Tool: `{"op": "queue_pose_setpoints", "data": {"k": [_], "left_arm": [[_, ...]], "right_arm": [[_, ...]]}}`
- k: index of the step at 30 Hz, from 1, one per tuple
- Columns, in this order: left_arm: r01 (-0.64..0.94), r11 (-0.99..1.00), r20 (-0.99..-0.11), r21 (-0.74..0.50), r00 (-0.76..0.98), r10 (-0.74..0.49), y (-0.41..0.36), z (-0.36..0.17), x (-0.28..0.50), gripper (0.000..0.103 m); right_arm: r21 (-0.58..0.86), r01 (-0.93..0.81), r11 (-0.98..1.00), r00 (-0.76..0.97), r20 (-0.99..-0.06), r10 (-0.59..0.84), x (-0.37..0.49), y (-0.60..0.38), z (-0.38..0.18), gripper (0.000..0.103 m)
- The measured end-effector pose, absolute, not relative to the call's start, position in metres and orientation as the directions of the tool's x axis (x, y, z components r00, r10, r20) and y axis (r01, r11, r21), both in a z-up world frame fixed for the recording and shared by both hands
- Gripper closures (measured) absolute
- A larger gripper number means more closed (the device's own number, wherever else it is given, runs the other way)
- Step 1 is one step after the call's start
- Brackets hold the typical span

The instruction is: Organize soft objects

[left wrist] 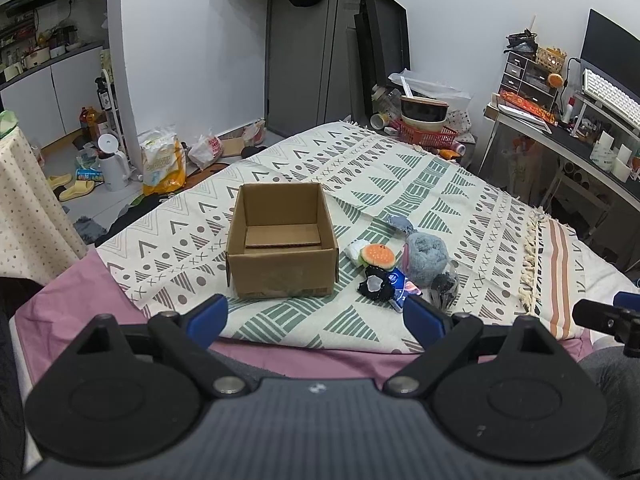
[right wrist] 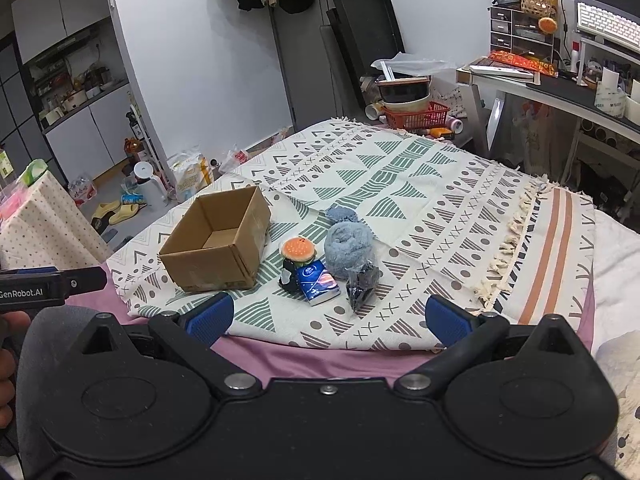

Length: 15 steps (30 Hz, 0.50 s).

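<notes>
Several soft things lie bunched together on the patterned blanket (right wrist: 420,200) that covers the bed, just right of an open cardboard box (right wrist: 218,248). Nearest the box is a burger plush (right wrist: 298,249), leaning on a black-and-white plush (right wrist: 290,276) below it. Touching those on the near side lies a blue tissue pack (right wrist: 320,282). To the right sits a rolled grey-blue towel (right wrist: 347,246), with a smaller blue-grey bundle (right wrist: 341,214) just behind it. A clear bag of dark items (right wrist: 362,284) lies against the towel's near edge. In the left wrist view a white-and-green item (left wrist: 357,249) shows beside the burger plush; what it is cannot be told.

The box stands upright with only a loose cardboard sheet on its floor.

Both tools hang over the near edge of the bed, above a pink sheet (right wrist: 320,360), well apart from the pile. The left hand-held gripper (left wrist: 316,316) has its blue pads spread wide and holds nothing. The right hand-held gripper (right wrist: 330,318) is likewise spread wide with nothing between its pads.

Beyond the bed stand a red basket (right wrist: 418,115) with bowls and a cluttered desk (right wrist: 560,88).
</notes>
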<state>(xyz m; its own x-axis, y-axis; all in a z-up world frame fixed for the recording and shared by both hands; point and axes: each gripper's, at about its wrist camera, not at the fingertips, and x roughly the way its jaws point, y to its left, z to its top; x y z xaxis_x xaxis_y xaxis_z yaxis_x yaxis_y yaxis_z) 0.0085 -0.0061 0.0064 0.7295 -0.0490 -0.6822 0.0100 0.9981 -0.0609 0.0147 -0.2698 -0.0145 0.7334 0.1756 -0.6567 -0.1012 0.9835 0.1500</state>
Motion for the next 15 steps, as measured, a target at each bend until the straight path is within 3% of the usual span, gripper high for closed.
{"op": "queue_pose_setpoints", "data": {"k": [15], "left_arm": [[0.016,0.998,-0.681,-0.068,0.730,-0.058,-0.0064,0.0095,0.0077,0.009]], "right_arm": [[0.147,-0.093,0.985,0.745,-0.646,0.166,0.0131,-0.2684,-0.0116,0.000]]}}
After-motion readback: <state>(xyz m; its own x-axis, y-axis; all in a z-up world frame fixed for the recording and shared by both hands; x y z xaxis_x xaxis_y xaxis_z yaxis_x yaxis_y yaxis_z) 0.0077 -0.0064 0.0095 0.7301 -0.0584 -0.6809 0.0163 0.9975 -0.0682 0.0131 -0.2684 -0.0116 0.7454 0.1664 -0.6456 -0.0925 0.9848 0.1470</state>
